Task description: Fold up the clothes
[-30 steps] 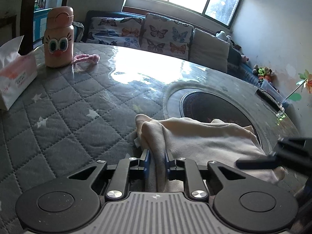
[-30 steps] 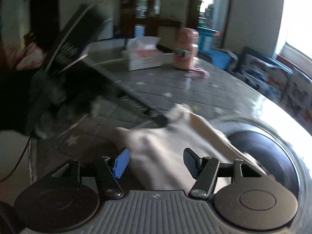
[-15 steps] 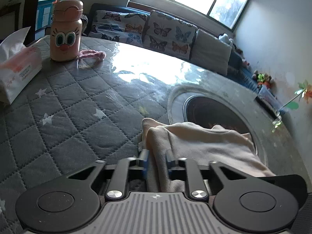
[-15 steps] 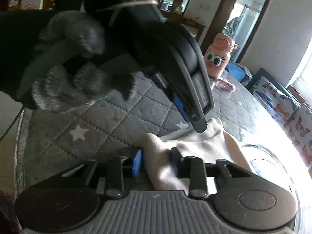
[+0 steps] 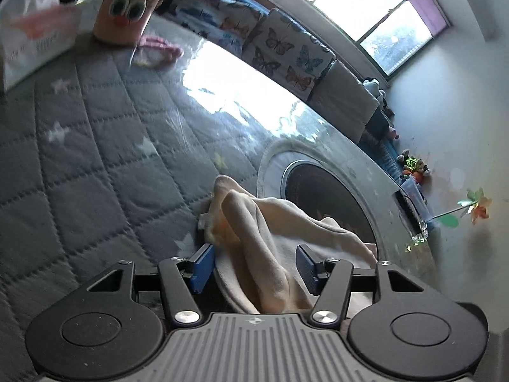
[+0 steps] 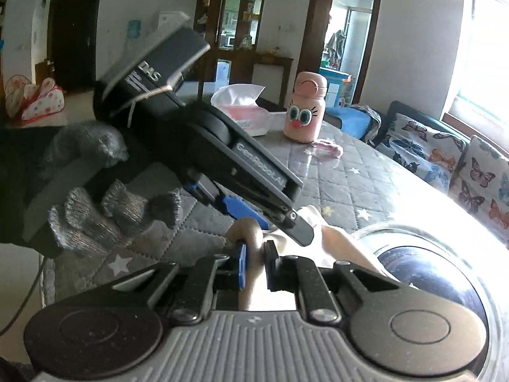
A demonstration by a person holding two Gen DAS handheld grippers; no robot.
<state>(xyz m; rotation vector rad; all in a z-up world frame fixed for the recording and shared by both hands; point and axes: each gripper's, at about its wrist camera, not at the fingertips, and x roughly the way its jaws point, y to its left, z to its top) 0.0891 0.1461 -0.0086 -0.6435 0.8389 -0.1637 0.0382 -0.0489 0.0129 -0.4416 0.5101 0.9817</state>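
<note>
Left wrist view: the left hand-held gripper (image 5: 254,269) has its jaws parted and opening, blue pads clear of the cloth on both sides. The cream garment (image 5: 270,238) lies bunched between them, loose, a raised fold running up the middle toward the desk (image 5: 95,159). The garment rests on the grey quilted star cover, with its far edge draped over the rim of the round dark inset (image 5: 327,197) in the desk.

Far left, blurred: tissue box (image 5: 31,38), pink cartoon bottle (image 5: 127,3) cut off at the top, and a pink band (image 5: 159,47) just beside the bottle. All sit well apart from the garment. Butterfly cushions (image 5: 280,44) line the sofa behind the desk, with the window above them. A paper flower (image 5: 474,207) stands at the right.

Right wrist view: a gloved hand (image 6: 95,197) holds the left hand-held gripper, which crosses in front and blocks the left part of the desk. The right hand-held gripper (image 6: 254,264) is closing, its pads pinching a bunched fold of the garment, nearly together. The rest of the garment spreads right toward the inset, partly washed out by glare. Tissue box and bottle stand behind, nothing between them and the cloth. The lower part of the garment is hidden under the gripper body.
</note>
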